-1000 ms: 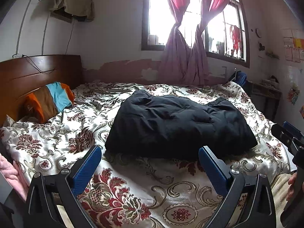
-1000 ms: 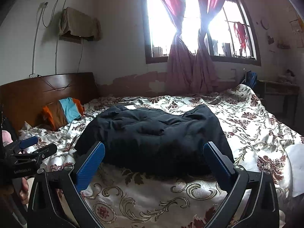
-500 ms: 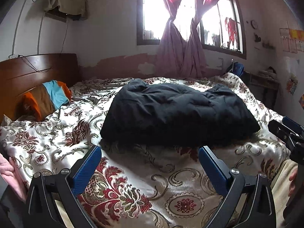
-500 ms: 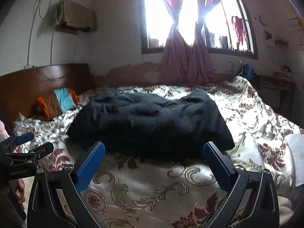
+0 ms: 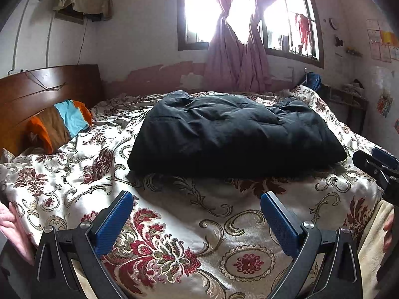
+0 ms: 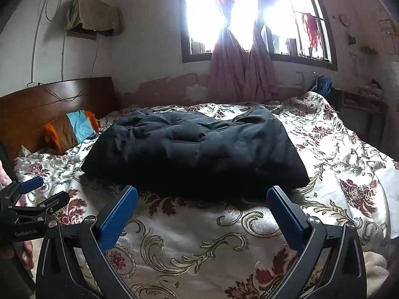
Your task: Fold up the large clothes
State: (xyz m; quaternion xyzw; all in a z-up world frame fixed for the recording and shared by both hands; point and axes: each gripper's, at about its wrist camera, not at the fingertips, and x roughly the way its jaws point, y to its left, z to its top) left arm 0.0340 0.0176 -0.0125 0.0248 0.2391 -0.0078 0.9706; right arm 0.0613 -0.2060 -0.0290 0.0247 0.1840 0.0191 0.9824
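Black padded jacket [image 5: 232, 137] lies bunched mid-bed on the floral bedspread [image 5: 174, 224], window side of both tools. Left gripper [image 5: 197, 214] and right gripper [image 6: 202, 209] hang short of its near hem, jaws spread wide, empty. Likely next: reach in level, pinch the two near corners together; bulky fill may slip, so bite deep.

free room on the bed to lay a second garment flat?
Yes: the floral bedspread is bare between the black jacket and the near edge, under the open left tongs and open right tongs. Also bare right of the jacket. Crowded at the headboard, where the striped pillow sits.
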